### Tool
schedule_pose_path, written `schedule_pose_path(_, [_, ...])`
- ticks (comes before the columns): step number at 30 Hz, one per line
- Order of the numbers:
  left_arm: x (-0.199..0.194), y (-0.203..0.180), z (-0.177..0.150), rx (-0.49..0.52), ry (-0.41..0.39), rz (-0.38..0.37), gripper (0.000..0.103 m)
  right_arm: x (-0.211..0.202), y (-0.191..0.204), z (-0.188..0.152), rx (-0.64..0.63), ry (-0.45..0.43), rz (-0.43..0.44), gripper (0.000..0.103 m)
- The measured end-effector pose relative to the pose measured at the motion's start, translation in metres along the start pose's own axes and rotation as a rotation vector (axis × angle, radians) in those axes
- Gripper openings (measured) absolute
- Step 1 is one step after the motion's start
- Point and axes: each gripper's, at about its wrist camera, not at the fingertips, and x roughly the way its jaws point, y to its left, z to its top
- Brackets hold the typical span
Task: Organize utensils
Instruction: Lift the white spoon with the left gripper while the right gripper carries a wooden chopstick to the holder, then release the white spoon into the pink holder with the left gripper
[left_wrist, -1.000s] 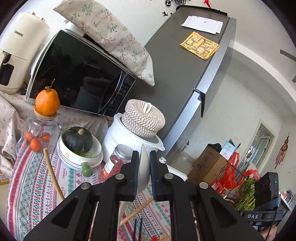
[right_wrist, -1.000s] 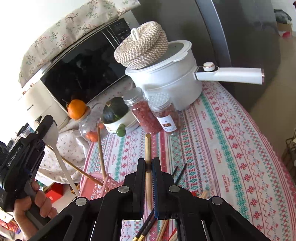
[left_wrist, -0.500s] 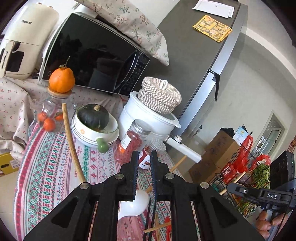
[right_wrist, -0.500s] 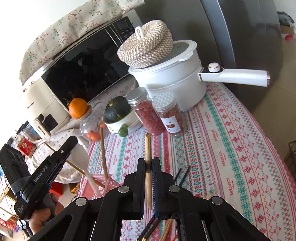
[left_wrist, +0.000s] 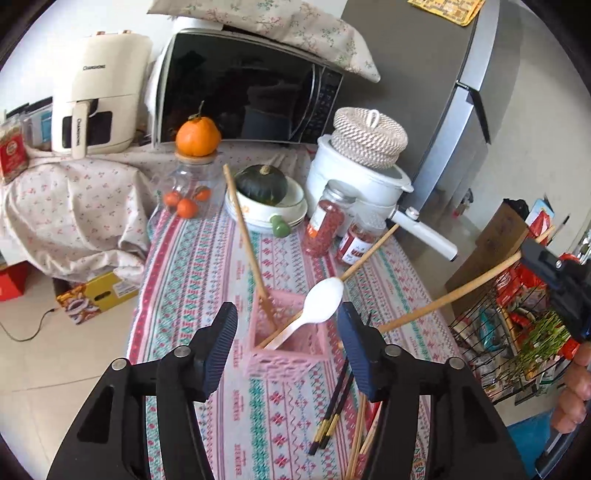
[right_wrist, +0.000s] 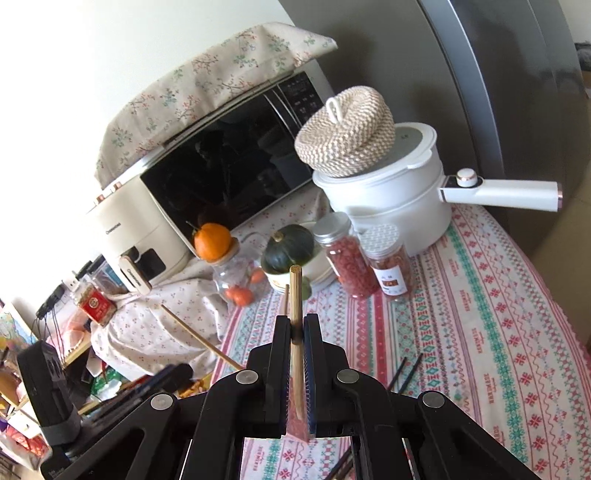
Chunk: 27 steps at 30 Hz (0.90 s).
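**Inspector:** State of the left tool (left_wrist: 288, 345)?

**Assistant:** Released. Its jaws have just been opening and now stand wide apart, with nothing pressed between the pads. The white plastic spoon (left_wrist: 314, 310) shows in the gap between them but is free of both: its handle sits down in the pink lattice holder (left_wrist: 286, 360) and its bowl leans up and out over the rim.

**Inspector:** What else is in that holder?

**Assistant:** Two long wooden utensil handles (left_wrist: 246, 236), crossing; one leans toward the back left, the other toward the jars. The holder stands on the patterned tablecloth (left_wrist: 192, 280) that covers the surface, just ahead of the left tool.

**Inspector:** The right tool?

**Assistant:** Clenched. In its own view the right tool (right_wrist: 296, 332) grips a wooden stick (right_wrist: 295, 295), which stands up between the closed pads with its blunt end above them. From the left view the same stick (left_wrist: 454, 295) slants down toward the surface, and the person's hand (left_wrist: 574, 391) is at the right edge.

**Inspector:** Loose utensils?

**Assistant:** Dark chopsticks with gold tips (left_wrist: 332, 410) lie flat on the cloth to the right of the holder, with some pale wooden chopsticks (left_wrist: 357, 439) beside them, partly hidden by the left tool's right finger.
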Motion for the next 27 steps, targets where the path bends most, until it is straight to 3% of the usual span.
schedule_pose_path(7, [0.003,0.028,-0.027,-0.085,0.089,0.051,0.070,0.002,0.029,0.003,-0.020,-0.043,0.061,0.005])
schedule_pose_path(20, [0.033,0.037,-0.048,-0.010,0.215,0.066,0.070,0.088,0.066,-0.017,-0.120,0.002,-0.005,0.006])
schedule_pose_path(23, [0.035,0.035,-0.049,0.007,0.226,0.057,0.070,0.101,0.064,-0.023,-0.117,0.009,0.006,0.012])
schedule_pose_path(26, [0.036,0.031,-0.051,0.027,0.235,0.042,0.070,0.099,0.059,-0.025,-0.109,0.018,0.009,0.045])
schedule_pose_path(27, [0.036,0.029,-0.051,0.038,0.238,0.039,0.070,0.094,0.058,-0.024,-0.111,0.008,0.013,0.050])
